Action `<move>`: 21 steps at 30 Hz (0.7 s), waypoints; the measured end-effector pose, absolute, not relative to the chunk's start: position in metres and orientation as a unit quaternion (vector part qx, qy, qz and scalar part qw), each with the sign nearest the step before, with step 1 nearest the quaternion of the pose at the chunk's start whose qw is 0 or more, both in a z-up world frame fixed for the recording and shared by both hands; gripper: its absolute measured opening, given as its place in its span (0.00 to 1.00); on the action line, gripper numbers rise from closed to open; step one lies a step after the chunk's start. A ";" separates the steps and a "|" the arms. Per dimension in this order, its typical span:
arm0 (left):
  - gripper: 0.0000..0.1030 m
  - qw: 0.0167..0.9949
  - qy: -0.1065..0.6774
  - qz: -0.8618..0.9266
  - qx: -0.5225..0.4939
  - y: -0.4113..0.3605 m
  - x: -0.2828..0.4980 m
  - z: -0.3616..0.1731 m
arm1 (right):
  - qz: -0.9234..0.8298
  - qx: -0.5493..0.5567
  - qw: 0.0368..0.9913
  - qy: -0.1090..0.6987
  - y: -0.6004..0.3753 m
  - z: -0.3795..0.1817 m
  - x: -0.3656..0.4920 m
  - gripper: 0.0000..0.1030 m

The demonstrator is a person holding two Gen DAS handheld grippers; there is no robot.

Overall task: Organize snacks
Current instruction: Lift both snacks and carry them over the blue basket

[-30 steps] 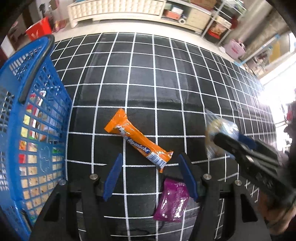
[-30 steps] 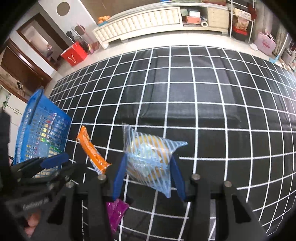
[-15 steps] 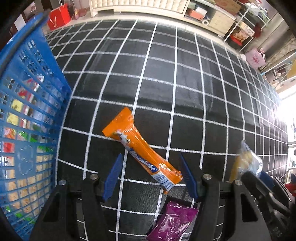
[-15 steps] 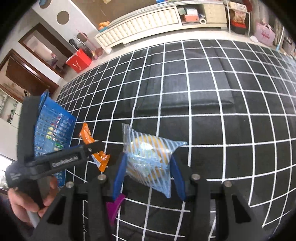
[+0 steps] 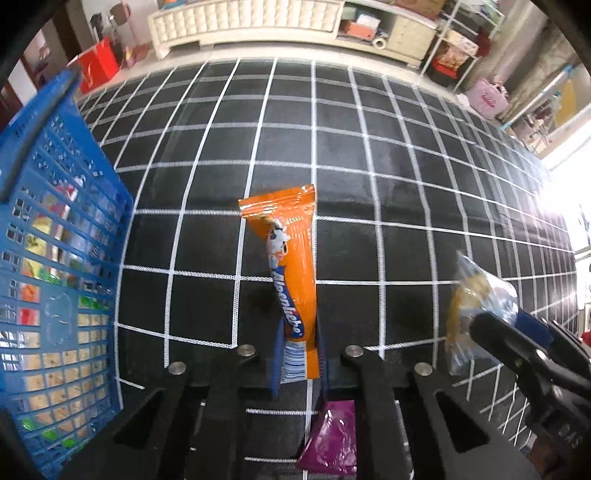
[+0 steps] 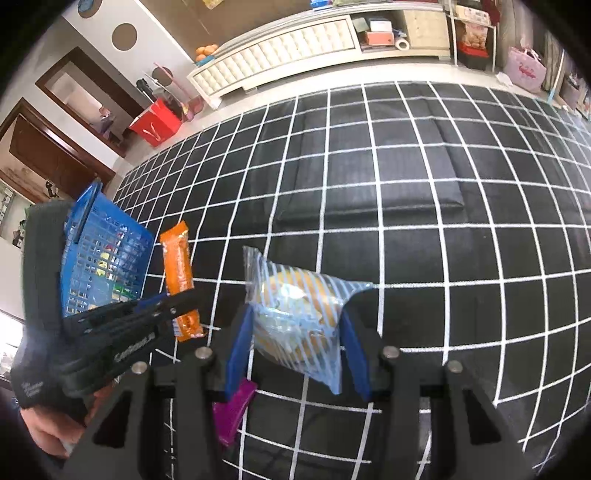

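Note:
My left gripper (image 5: 297,354) is shut on the lower end of an orange snack bar (image 5: 290,273), which stands up from the jaws above the checked cloth. The same orange bar (image 6: 177,273) shows in the right wrist view, pinched by the left gripper (image 6: 184,308). My right gripper (image 6: 295,354) is shut on a clear blue-striped bag with a yellow cake (image 6: 299,314); that bag (image 5: 476,306) appears at the right of the left wrist view. A purple packet (image 5: 332,439) lies on the cloth below the grippers. The blue basket (image 5: 55,280) with several snacks stands at the left.
A black cloth with a white grid (image 5: 369,155) covers the surface. Beyond its far edge are a white cabinet (image 5: 243,18), a red bag (image 5: 98,66) and shelves. A person's hand (image 6: 48,428) holds the left gripper.
The left gripper has shut on the orange bar and lifted it, turning it upright. The right gripper keeps hold of the striped bag and has shifted a little.

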State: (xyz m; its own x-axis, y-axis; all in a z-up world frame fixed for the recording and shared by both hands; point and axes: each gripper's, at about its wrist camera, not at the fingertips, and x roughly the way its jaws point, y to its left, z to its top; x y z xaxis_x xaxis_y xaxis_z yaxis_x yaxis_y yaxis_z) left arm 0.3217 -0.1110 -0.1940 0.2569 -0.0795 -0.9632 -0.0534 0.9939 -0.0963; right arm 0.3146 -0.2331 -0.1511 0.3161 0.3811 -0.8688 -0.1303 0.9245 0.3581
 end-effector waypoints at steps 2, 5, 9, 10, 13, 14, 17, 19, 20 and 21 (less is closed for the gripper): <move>0.13 0.796 0.604 -0.015 -0.047 -0.114 0.317 -0.184 | 0.159 0.110 0.807 0.558 -0.229 -0.145 0.312 0.51; 0.13 0.804 0.593 -0.027 -0.043 -0.116 0.309 -0.167 | 0.162 0.110 0.812 0.550 -0.225 -0.132 0.309 0.51; 0.13 0.816 0.576 -0.036 -0.042 -0.110 0.300 -0.146 | 0.162 0.099 0.820 0.540 -0.215 -0.109 0.304 0.51; 0.13 0.820 0.570 -0.039 -0.043 -0.107 0.297 -0.139 | 0.162 0.096 0.822 0.537 -0.212 -0.104 0.302 0.51; 0.13 0.830 0.554 -0.042 -0.041 -0.096 0.285 -0.121 | 0.166 0.091 0.830 0.525 -0.203 -0.088 0.296 0.51; 0.13 0.833 0.550 -0.042 -0.038 -0.093 0.284 -0.117 | 0.167 0.089 0.833 0.520 -0.199 -0.081 0.293 0.51; 0.13 0.842 0.537 -0.049 -0.038 -0.080 0.272 -0.102 | 0.172 0.084 0.838 0.511 -0.189 -0.068 0.284 0.51; 0.13 0.848 0.527 -0.050 -0.037 -0.074 0.264 -0.091 | 0.176 0.075 0.842 0.504 -0.179 -0.059 0.278 0.51; 0.13 0.851 0.521 -0.051 -0.039 -0.068 0.260 -0.085 | 0.179 0.071 0.844 0.501 -0.174 -0.054 0.275 0.51; 0.13 0.853 0.517 -0.052 -0.041 -0.065 0.257 -0.081 | 0.183 0.068 0.845 0.497 -0.170 -0.050 0.273 0.51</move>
State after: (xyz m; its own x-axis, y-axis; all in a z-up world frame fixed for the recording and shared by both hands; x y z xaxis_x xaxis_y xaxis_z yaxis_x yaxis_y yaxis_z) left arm 0.2574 -0.0649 -0.0807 0.4594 -0.1319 -0.8784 0.0471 0.9911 -0.1242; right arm 0.2727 -0.1697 -0.0501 0.4384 0.3776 -0.8156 -0.2420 0.9236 0.2975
